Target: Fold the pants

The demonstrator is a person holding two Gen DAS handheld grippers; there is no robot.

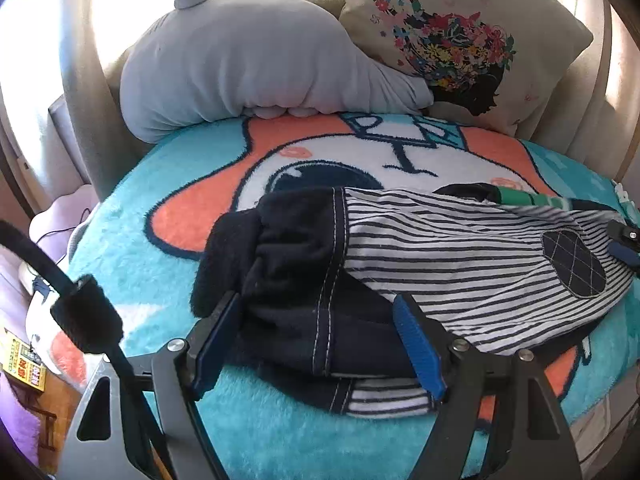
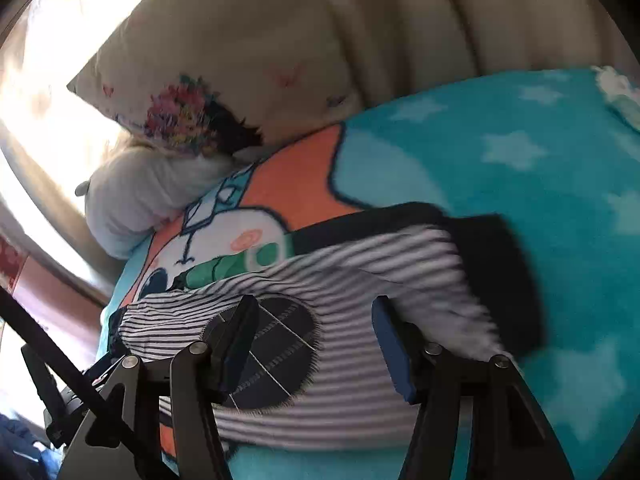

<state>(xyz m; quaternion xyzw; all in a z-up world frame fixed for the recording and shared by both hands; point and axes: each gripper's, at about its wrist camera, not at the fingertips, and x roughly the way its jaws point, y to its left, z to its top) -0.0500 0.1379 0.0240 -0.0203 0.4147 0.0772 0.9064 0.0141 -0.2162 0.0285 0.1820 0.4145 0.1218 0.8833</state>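
The pants [image 1: 440,256] are white with thin dark stripes, a dark quilted oval patch [image 1: 574,262] and dark navy cuffs [image 1: 296,264]. They lie folded over on a teal, orange and white plush blanket [image 1: 168,240]. My left gripper [image 1: 320,344] is open, its blue-padded fingers straddling the navy cuff end. In the right wrist view the pants [image 2: 360,280] lie in front of my right gripper [image 2: 316,344], which is open with the oval patch [image 2: 276,356] between its fingers. The right gripper's tip [image 1: 624,240] shows at the right edge of the left wrist view.
A grey plush pillow [image 1: 248,68] and a cream flower-print cushion [image 1: 456,36] lean at the back of the blanket. A beige padded backrest [image 2: 460,20] rises behind them. The blanket's edge drops off at left, with a cable and clutter [image 1: 24,364] below.
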